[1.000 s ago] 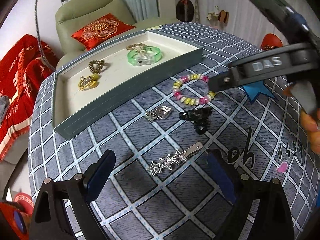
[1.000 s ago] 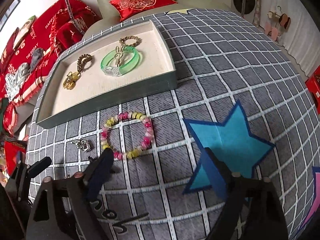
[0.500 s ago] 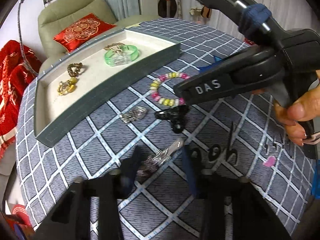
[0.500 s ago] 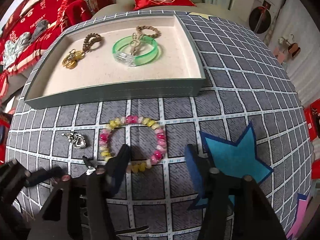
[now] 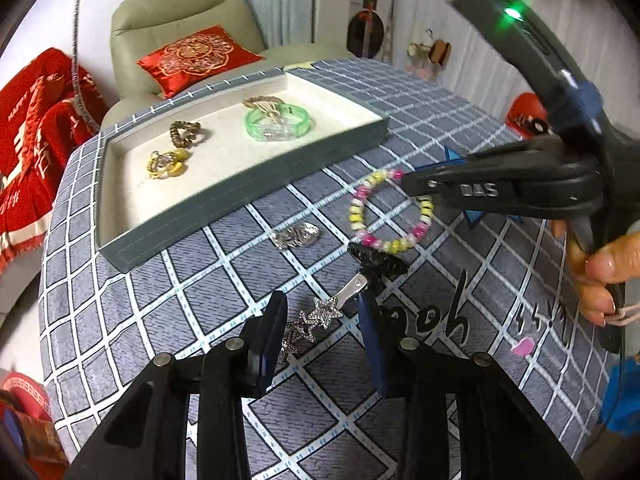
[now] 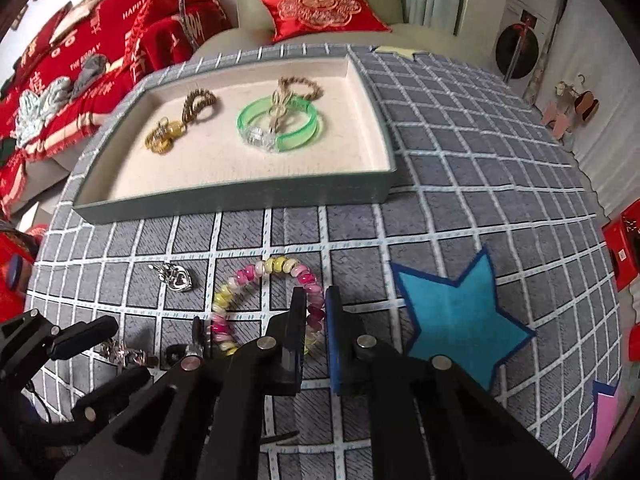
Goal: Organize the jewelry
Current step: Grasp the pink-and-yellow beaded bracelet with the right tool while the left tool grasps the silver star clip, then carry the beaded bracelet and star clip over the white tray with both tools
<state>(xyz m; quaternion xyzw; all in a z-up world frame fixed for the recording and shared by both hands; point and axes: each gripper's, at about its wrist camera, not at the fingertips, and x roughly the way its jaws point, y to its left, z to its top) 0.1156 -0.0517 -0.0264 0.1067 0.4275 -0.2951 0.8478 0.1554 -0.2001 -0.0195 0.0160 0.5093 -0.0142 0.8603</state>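
Note:
A silver star hair clip lies on the checked tablecloth, and my left gripper is shut on it, one pad at each end. The pink and yellow bead bracelet lies a little farther on. My right gripper is shut on its near beads. The left wrist view shows that right gripper coming in from the right over the bracelet. In the right wrist view my left gripper is low at the left. The grey tray holds a green bangle and gold pieces.
A silver heart charm and a black claw clip lie between the two grippers. A person's hand holds the right gripper. A blue star patch marks the cloth at the right. A sofa with a red cushion stands behind the table.
Both grippers went from wide open to shut: the left closed on the star hair clip, the right came down over the bracelet and pinched its near beads, squeezing the ring narrower.

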